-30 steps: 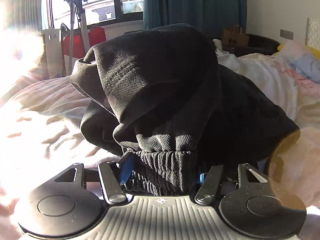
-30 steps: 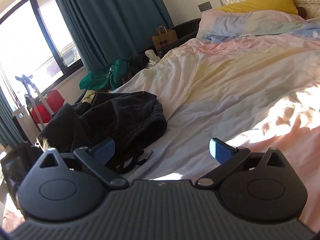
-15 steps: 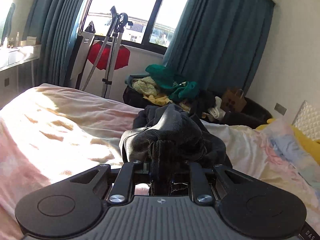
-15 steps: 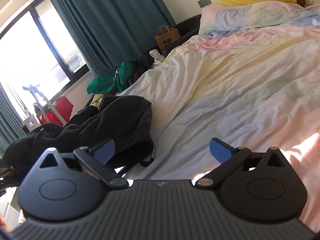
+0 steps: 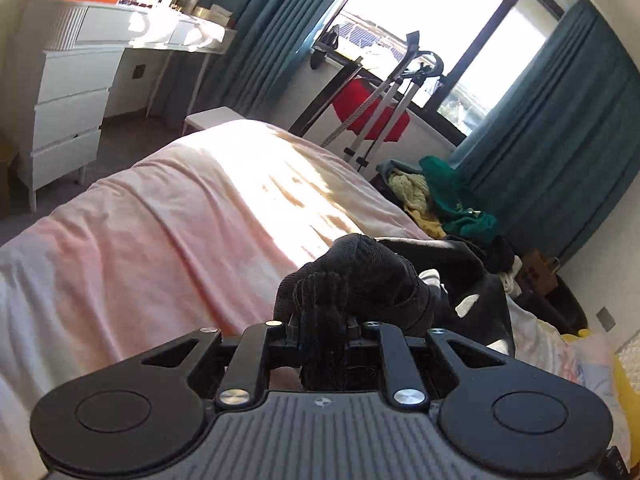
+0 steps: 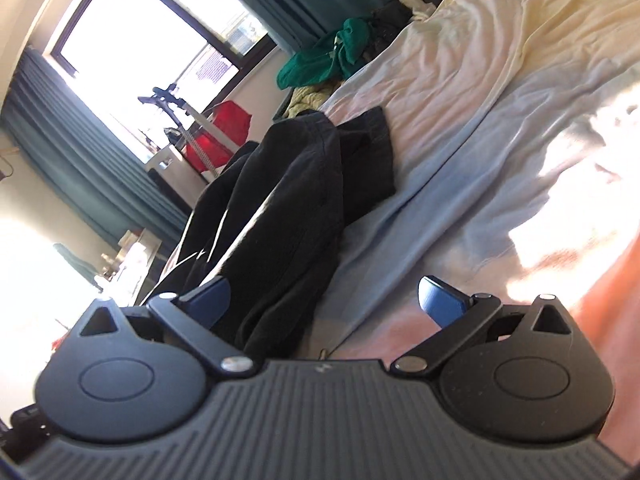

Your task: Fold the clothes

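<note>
Jaws hidden inside bunched black garment (image 5: 360,276); left gripper (image 5: 320,326) clamped.

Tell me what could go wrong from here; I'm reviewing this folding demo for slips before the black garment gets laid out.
1. The left hand-held gripper pinches only a bunched ribbed edge of the black garment, so it might slip out under tension.
2. The right hand-held gripper is open and holds nothing, so the garment may twist or sag.
3. The rumpled bedsheet could drag and wrinkle the fold.
</note>
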The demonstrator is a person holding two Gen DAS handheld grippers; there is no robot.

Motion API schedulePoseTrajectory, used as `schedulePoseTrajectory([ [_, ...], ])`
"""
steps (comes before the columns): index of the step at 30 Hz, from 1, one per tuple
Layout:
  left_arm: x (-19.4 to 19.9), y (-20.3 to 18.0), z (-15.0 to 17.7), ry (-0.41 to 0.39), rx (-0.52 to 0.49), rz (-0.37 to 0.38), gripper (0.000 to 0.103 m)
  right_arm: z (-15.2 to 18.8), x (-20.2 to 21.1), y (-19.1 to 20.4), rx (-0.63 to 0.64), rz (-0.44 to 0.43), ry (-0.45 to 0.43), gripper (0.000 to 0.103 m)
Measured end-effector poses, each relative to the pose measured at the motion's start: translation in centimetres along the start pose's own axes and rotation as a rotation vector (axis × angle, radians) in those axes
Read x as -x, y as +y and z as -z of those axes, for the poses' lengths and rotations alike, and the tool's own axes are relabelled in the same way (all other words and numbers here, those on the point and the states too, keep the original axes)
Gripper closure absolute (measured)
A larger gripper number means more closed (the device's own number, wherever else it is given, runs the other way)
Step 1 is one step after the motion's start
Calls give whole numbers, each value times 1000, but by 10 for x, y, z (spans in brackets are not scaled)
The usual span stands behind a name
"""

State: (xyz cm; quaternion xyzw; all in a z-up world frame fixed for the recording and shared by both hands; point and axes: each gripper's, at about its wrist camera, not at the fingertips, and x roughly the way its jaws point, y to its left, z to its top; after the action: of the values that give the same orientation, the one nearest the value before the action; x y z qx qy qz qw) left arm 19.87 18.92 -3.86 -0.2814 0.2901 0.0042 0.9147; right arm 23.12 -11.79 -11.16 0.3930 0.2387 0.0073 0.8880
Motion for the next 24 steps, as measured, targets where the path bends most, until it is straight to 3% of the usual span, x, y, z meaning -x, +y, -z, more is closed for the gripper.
schedulePoseTrajectory([
  [5, -18, 14, 2, 14, 6, 10, 85, 31, -42, 24, 33, -126, 159, 3],
  [8, -22, 23, 1, -4, 19, 40, 84, 46, -66, 36, 58, -130, 218, 23],
  [12, -31, 33, 8, 8, 25, 37, 82, 53, -89, 40, 7, -133, 210, 27],
  [14, -34, 35, 13, 5, -9, 32, 81, 57, -100, 42, 27, -110, 215, 34],
  [19, -43, 35, 19, 10, -47, 24, 73, 59, -95, 49, 62, -77, 188, 69],
  [24, -47, 33, 22, 8, -58, 16, 69, 46, -69, 61, 35, -120, 152, 78],
])
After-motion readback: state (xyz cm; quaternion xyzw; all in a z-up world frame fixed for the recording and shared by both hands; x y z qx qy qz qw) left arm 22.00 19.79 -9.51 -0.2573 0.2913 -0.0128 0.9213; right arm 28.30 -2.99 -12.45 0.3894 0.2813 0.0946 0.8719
